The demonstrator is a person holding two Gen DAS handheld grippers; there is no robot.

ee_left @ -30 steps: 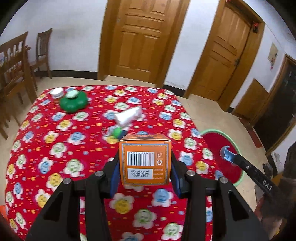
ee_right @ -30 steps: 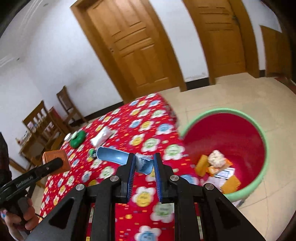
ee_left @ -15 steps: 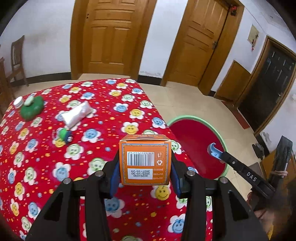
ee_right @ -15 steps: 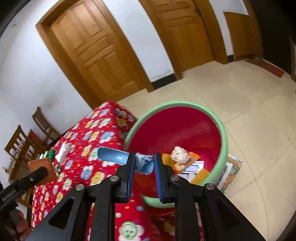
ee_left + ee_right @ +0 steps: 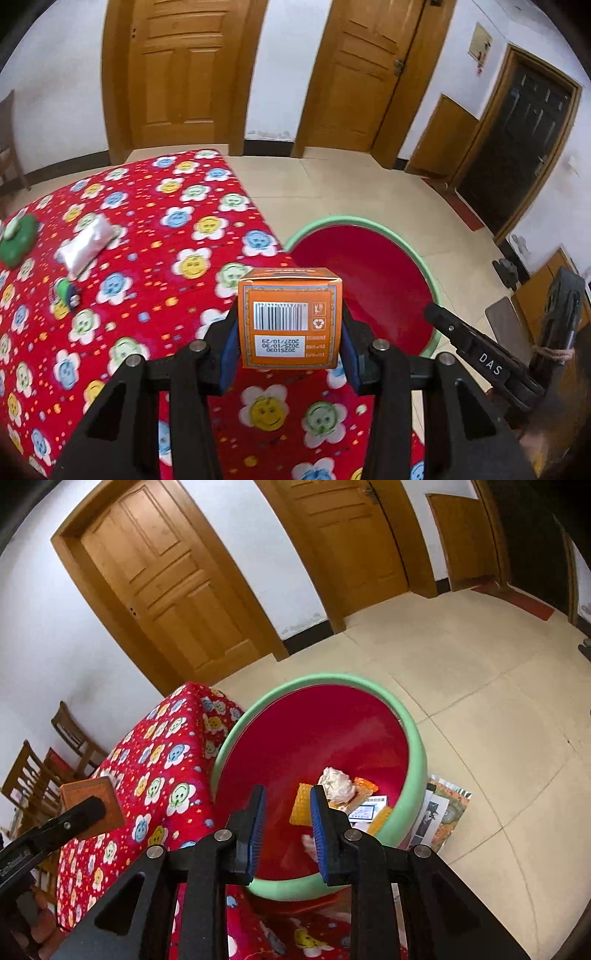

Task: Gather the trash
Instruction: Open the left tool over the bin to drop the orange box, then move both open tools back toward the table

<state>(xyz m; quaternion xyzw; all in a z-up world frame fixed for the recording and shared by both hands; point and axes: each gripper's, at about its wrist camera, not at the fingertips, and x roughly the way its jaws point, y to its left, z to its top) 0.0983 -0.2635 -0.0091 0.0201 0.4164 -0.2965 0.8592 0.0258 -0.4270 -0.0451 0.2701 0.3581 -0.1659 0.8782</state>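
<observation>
Left gripper [image 5: 290, 369]: clamps orange box [image 5: 290, 317], lower centre, carried toward the bin.
Right gripper [image 5: 286, 830]: jaws just been opening, nothing between them, over green bin [image 5: 415, 738] to drop trash.
Table [image 5: 129, 295]: 3 items left.

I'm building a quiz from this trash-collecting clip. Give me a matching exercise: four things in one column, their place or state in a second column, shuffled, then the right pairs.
Things:
1. orange box
2. crumpled white paper
3. silver packet
4. right tool

Places or states:
A. lying on the flowered tablecloth
B. clamped in the left tool
C. open and empty, above the bin
D. inside the red bin

Pairs: 1-B, 2-D, 3-A, 4-C
</observation>
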